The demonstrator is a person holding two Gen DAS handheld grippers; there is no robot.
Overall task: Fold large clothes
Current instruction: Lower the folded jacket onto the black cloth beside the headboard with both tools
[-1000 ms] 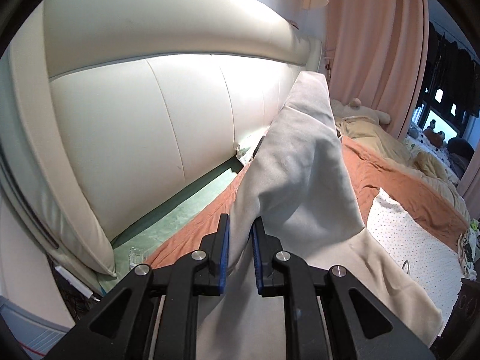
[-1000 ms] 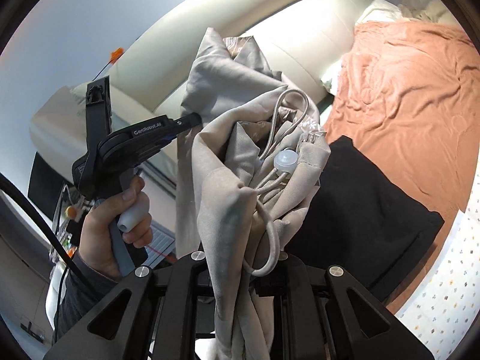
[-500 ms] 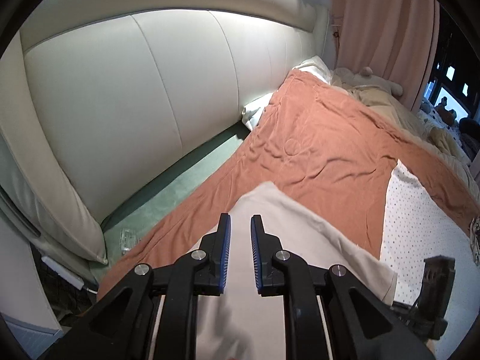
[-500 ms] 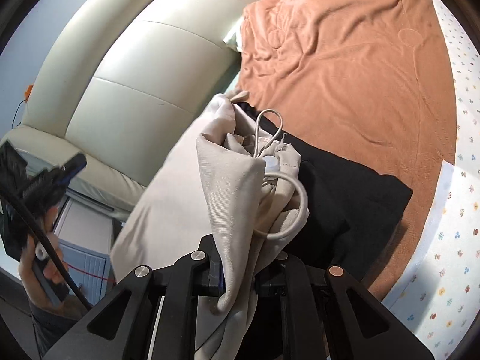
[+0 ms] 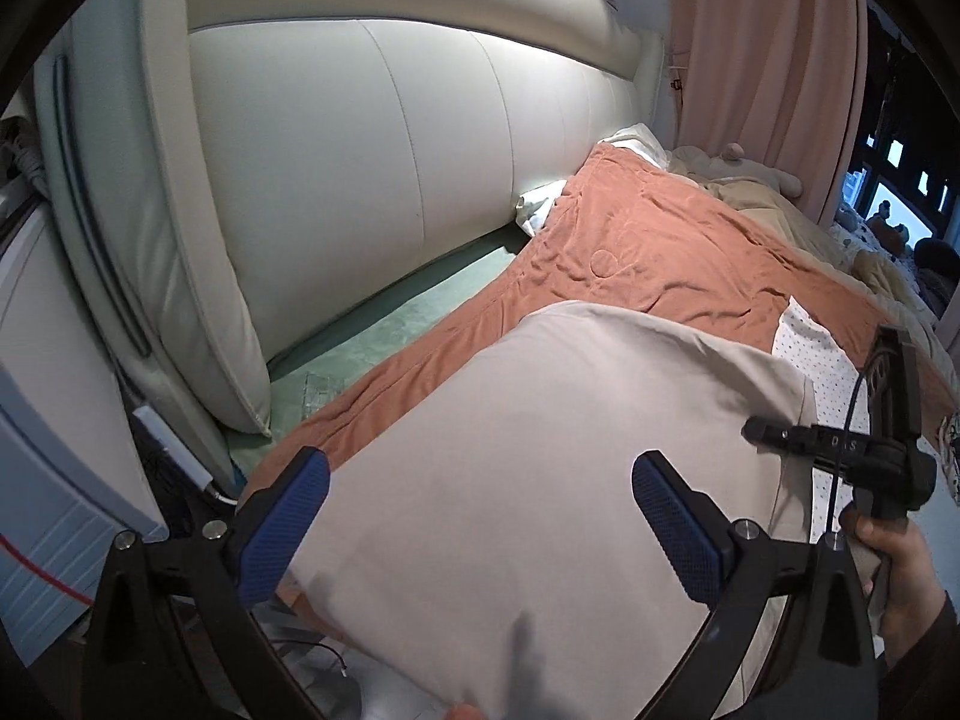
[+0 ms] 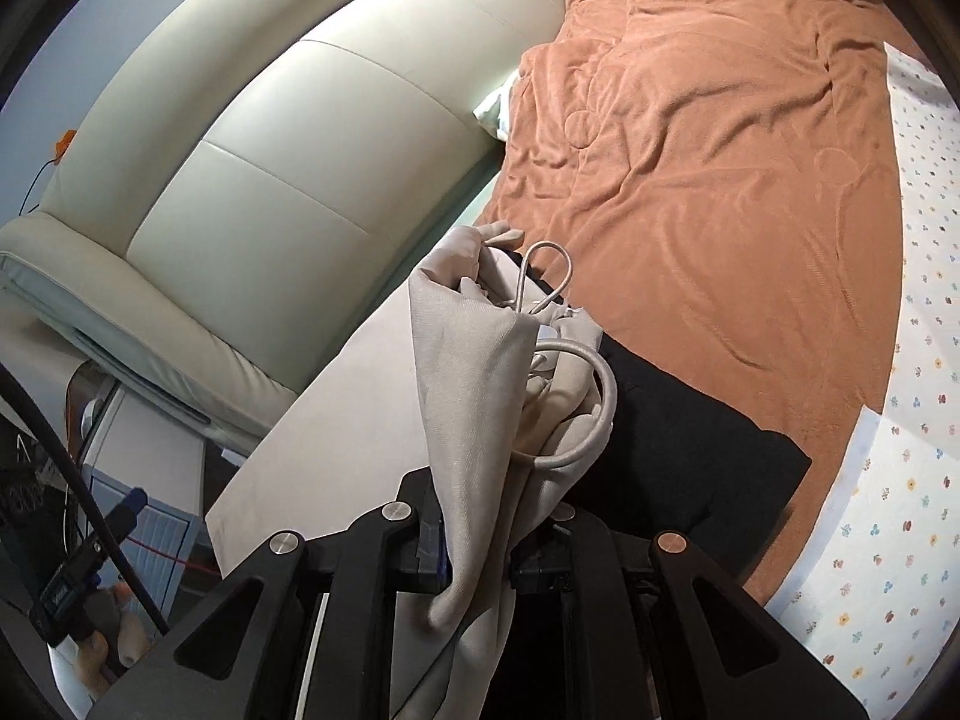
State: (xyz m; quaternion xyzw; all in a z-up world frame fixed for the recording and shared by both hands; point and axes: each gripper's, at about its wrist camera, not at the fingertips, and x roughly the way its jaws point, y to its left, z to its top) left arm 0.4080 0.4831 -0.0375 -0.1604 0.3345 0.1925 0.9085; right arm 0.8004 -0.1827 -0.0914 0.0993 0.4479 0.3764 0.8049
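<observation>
A large beige garment (image 5: 570,396) lies spread flat over the near corner of the bed. My left gripper (image 5: 480,468) hovers just above it, its jaws opening wide, and the blue pads (image 5: 288,516) touch no cloth. My right gripper (image 6: 480,558) is shut on a bunched end of the same beige garment (image 6: 474,372), with a pale drawstring (image 6: 606,396) looping out of the folds. Under that bunch lies a black garment (image 6: 690,450). In the left wrist view a hand (image 5: 900,576) holds the right gripper's handle at the right edge.
An orange blanket (image 6: 720,150) covers the bed, with a white flower-print sheet (image 6: 912,360) to its right. A padded cream headboard (image 5: 360,180) runs along the left. A pink curtain (image 5: 750,60) hangs at the back. A white cabinet (image 5: 36,510) stands beside the bed.
The left gripper let go of the beige cloth and its jaws sprang wide. The cloth, held up a second ago, now lies flat on the bed. Both grippers sank toward the bed.
</observation>
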